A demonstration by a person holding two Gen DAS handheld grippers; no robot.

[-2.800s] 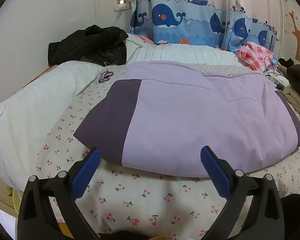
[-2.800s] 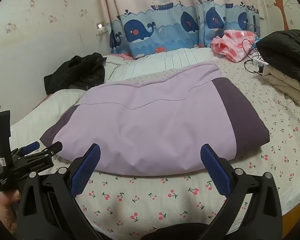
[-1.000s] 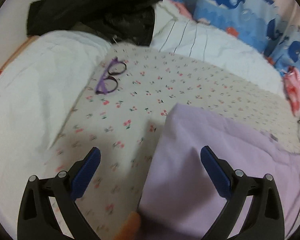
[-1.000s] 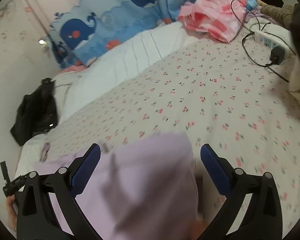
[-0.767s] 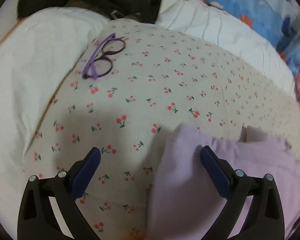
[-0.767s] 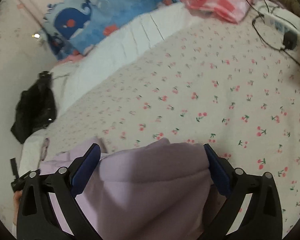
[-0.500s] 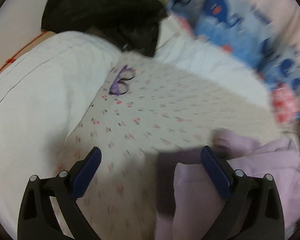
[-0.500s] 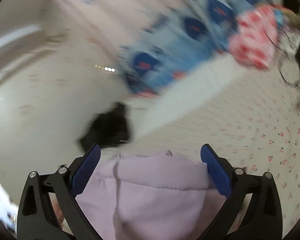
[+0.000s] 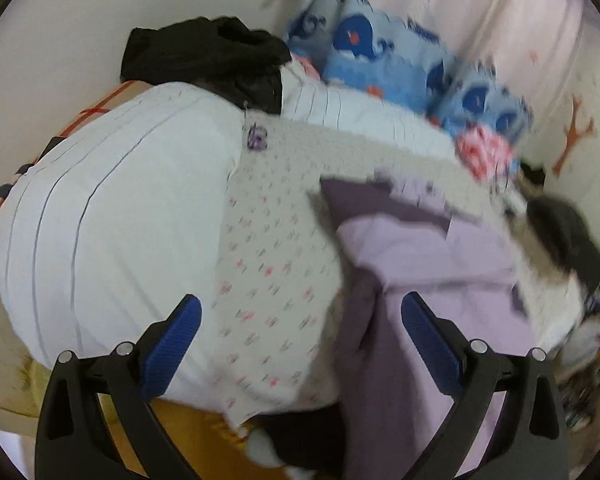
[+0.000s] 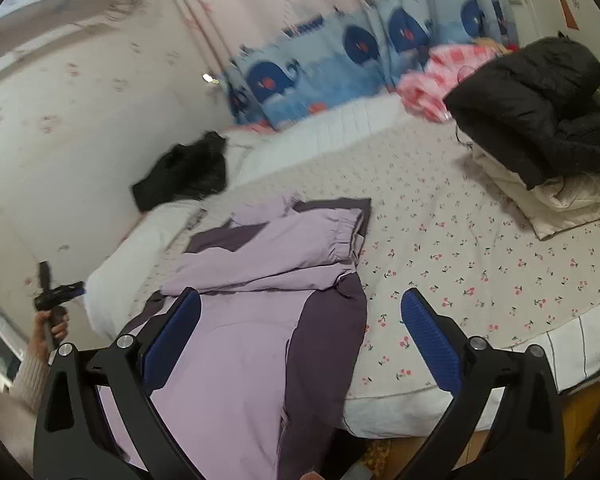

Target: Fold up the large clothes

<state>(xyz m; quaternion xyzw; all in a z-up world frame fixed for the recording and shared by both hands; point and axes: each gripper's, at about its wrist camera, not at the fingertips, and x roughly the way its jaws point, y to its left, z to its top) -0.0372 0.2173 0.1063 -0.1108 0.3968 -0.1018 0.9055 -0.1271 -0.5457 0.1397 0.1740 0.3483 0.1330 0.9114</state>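
I've flung the lilac-and-purple padded jacket (image 10: pixel 268 288) open across the bed; both grippers (image 9: pixel 300 344) (image 10: pixel 300 340) gape wide, so folding restarts.

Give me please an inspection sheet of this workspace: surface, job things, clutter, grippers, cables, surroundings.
Surface: bed with a cherry-print sheet.
Job's things: lilac jacket, partly folded, its lower part hanging over the near bed edge.
Clutter: black garment, black jacket on a cream quilt, pink cloth, purple glasses.
Grippers: left gripper open, empty; right gripper open, empty.
Cables: nothing seen clearly.
Surroundings: whale curtain, papered wall.
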